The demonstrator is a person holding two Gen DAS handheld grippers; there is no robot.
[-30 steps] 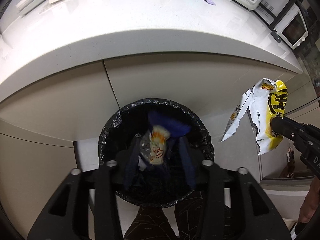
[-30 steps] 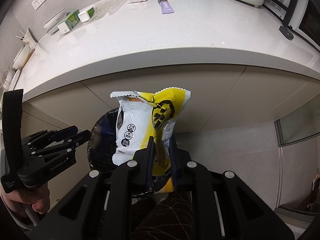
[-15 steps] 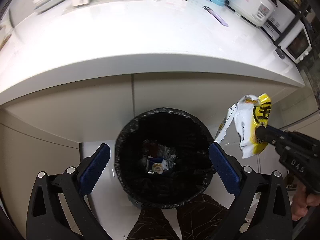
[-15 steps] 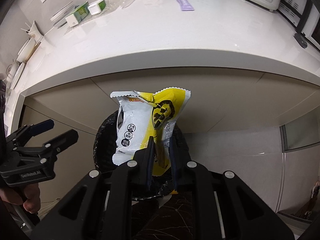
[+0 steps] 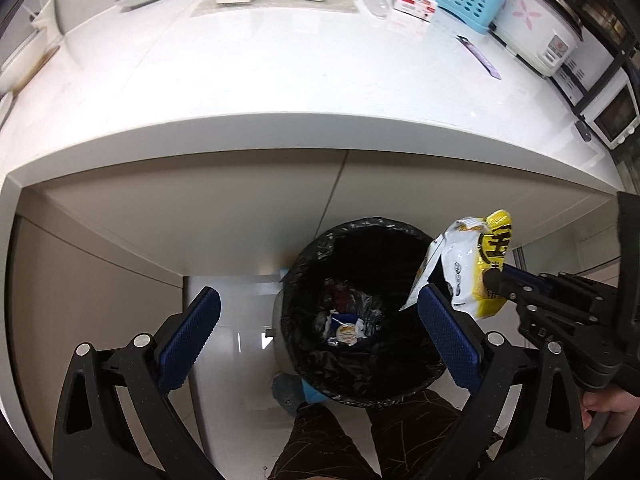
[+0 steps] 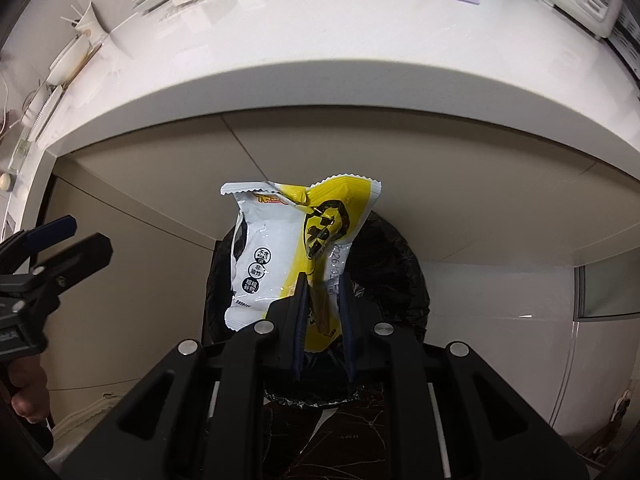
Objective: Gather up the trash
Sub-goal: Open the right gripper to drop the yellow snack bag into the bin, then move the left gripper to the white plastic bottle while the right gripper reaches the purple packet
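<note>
Two fingers [image 6: 303, 312] pinch snack wrapper [image 6: 296, 248] above bin [image 5: 360, 240] (black-lined).

Bin [image 6: 394, 264] mostly behind snack bag [image 6: 280, 256]

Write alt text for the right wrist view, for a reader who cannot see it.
The right gripper holds a yellow-and-white snack bag upright between its fingers, above a bin lined with a black bag. Behind runs a white countertop; the open left gripper shows at the left edge.
</note>
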